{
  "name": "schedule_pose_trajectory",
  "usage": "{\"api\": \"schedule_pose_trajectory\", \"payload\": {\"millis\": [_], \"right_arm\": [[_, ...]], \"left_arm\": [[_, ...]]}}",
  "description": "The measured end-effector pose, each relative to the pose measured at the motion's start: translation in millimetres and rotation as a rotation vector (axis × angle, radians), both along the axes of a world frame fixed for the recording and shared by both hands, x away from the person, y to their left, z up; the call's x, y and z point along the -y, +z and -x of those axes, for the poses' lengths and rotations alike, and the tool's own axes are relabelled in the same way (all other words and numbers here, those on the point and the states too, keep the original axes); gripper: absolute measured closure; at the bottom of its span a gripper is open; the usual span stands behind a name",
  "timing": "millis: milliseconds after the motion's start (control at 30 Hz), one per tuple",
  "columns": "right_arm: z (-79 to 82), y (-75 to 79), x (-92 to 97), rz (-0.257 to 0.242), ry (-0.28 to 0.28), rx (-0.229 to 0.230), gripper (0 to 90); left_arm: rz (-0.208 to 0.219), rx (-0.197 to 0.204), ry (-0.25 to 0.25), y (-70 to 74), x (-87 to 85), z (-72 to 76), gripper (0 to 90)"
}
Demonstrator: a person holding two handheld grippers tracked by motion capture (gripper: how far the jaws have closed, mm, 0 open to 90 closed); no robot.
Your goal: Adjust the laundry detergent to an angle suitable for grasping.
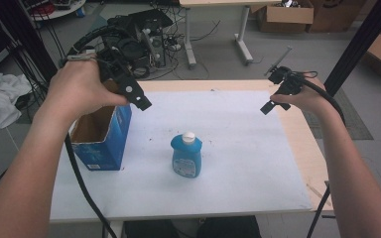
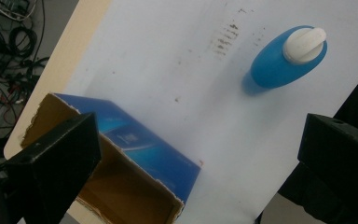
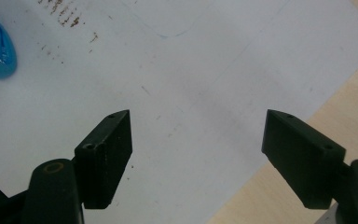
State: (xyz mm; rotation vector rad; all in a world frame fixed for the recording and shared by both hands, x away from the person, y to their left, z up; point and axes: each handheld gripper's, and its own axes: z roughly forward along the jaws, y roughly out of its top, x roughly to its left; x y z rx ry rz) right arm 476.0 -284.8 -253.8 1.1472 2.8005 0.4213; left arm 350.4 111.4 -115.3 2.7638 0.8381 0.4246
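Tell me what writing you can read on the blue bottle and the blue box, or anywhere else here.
No text can be read.
Blue bottle: its front has a label with pale print, too small and blurred to read.
Blue box: a pale patch low on its side and a small mark on another face, both too blurred to read.

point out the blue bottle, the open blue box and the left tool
blue bottle [image 1: 186, 159]: high view, on its front label.
open blue box [image 1: 108, 141]: high view, on its blue side wall.
left tool [image 2: 198, 154]: left gripper view, midway between its wide-apart jaws.
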Motion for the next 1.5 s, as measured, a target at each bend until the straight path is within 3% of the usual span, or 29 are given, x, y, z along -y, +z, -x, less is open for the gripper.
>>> {"api": "schedule_pose_trajectory", "payload": {"millis": [600,1000,1500], "right_arm": [[14.4,4.5,1.9,-0.033,0.003,0.042,25.1],[34.2,4.5,-4.5,-0.058,0.056,0.083,24.8],[57.2,3.6,-7.5,-0.179,0.112,0.147,22.7]], "left_arm": [[-0.002,-0.001,-0.006,-0.6,3.1,5.7,0.1],[-0.004,-0.011,-0.017,-3.1,7.2,6.5,0.1],[0.001,-0.016,-0.015,-6.7,4.5,4.8,0.1]]}}
